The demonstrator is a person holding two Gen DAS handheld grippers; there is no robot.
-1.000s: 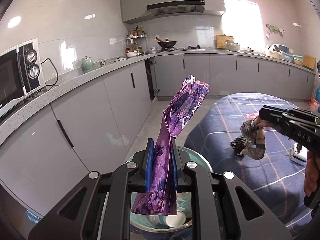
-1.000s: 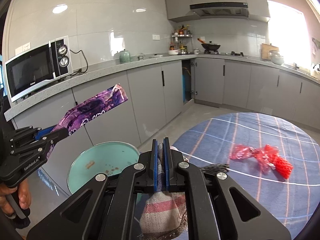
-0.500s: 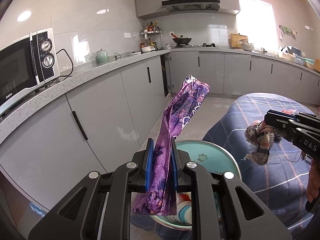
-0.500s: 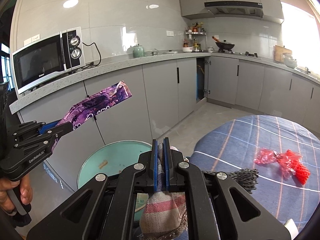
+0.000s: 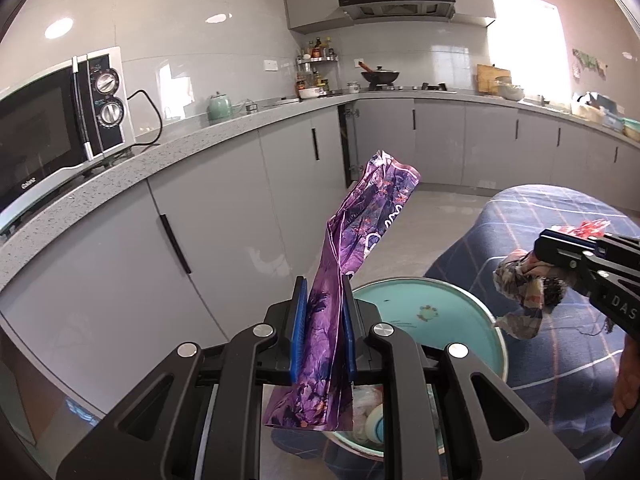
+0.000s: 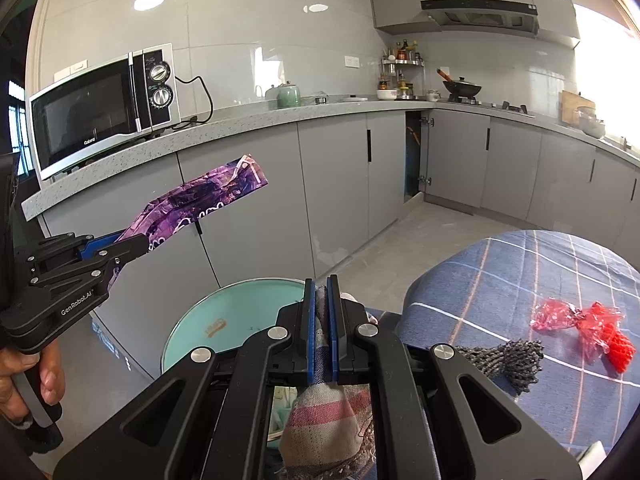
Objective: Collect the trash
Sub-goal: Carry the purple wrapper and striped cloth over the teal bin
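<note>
A grey kitchen runs round the back: a speckled counter [image 6: 240, 128] over flat grey cabinet doors, with a hob and a range hood further along. Furthest left on that counter sits a microwave [image 6: 104, 108], its cord trailing toward a pale green teapot [image 6: 289, 95], and a wok [image 6: 462, 89] stands on the hob in the corner.

Low at the left, the left tool [image 5: 323, 312] is clamped tight on a long purple wrapper [image 5: 360, 236]; the foil sticks out past the blue pads and its short end hangs below them. From the right wrist view the same wrapper slants up in front of the cabinet doors.

Beneath and between the two tools is a round teal bin [image 6: 224, 320], its rim seen from above, with white scraps inside it in the left wrist view.

The right tool [image 6: 321, 328] is closed on a bunched striped cloth rag [image 6: 324, 428], which droops under the pads beside the bin's rim and at the edge of the bench [image 6: 560, 272], covered in a blue checked cloth.

Further right on that bench lie a dark mesh clump [image 6: 508, 360] and, just beyond it, a crumpled red net wrapper [image 6: 588, 324].
</note>
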